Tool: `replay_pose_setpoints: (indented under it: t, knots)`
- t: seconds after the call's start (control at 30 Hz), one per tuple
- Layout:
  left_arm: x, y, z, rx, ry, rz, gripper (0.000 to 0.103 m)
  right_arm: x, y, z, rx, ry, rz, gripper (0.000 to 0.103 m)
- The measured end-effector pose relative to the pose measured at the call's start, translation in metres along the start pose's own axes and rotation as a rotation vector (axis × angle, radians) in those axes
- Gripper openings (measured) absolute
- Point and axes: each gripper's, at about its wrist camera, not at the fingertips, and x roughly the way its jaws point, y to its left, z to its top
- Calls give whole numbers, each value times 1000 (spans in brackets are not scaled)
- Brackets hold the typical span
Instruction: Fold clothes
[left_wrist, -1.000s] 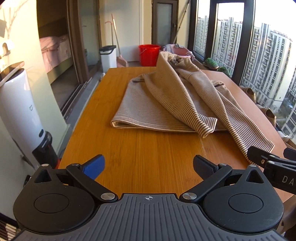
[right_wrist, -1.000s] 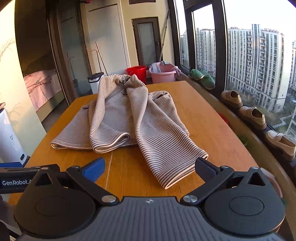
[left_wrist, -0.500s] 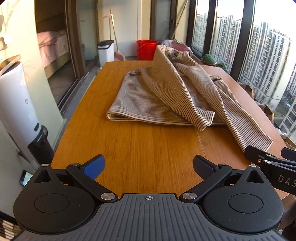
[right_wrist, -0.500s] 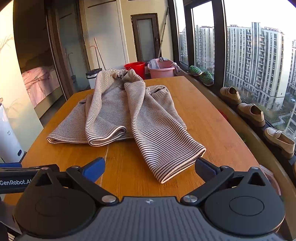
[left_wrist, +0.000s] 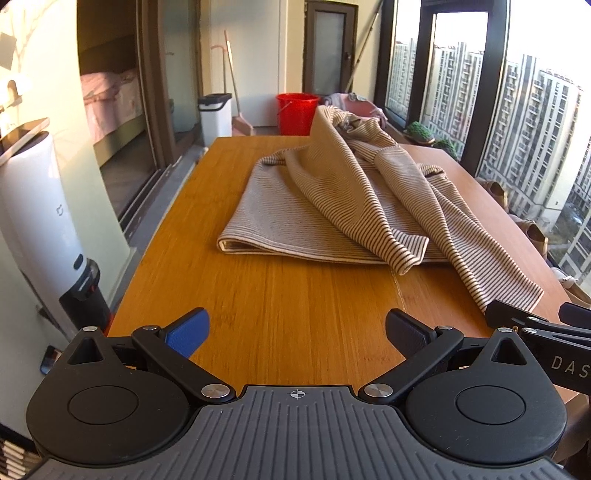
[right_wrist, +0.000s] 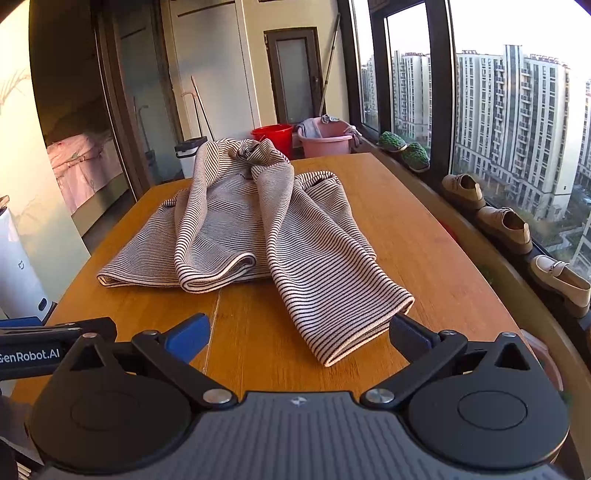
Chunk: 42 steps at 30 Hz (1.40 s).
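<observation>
A beige striped garment (left_wrist: 332, 206) (right_wrist: 258, 229) lies rumpled on the wooden table (left_wrist: 288, 302) (right_wrist: 406, 229), bunched up at its far end. Two long striped parts trail toward me; the longer one ends at a cuff (right_wrist: 365, 332) (left_wrist: 513, 291). My left gripper (left_wrist: 295, 332) is open above bare wood, short of the garment's folded near edge. My right gripper (right_wrist: 299, 334) is open too, and the cuff lies just ahead between its blue left pad (right_wrist: 188, 334) and dark right pad (right_wrist: 406, 334). Neither holds anything. The right gripper's tip (left_wrist: 535, 325) shows at the left view's right edge.
A white appliance (left_wrist: 33, 221) stands left of the table. Beyond the far end are a red bucket (left_wrist: 297, 112), a pink basin (right_wrist: 325, 134) and a white bin (left_wrist: 216, 118). Shoes (right_wrist: 506, 225) line the window ledge on the right.
Both grippers have come closer to the garment. The long part's cuff now lies between the right gripper's pads. The garment has not moved.
</observation>
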Motion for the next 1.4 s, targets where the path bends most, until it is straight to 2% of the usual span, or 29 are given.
replay_pose_setpoints:
  t: [1.4]
  knots:
    - [8, 0, -6, -1, 52, -11, 103, 8, -4, -3, 8, 47, 5, 103]
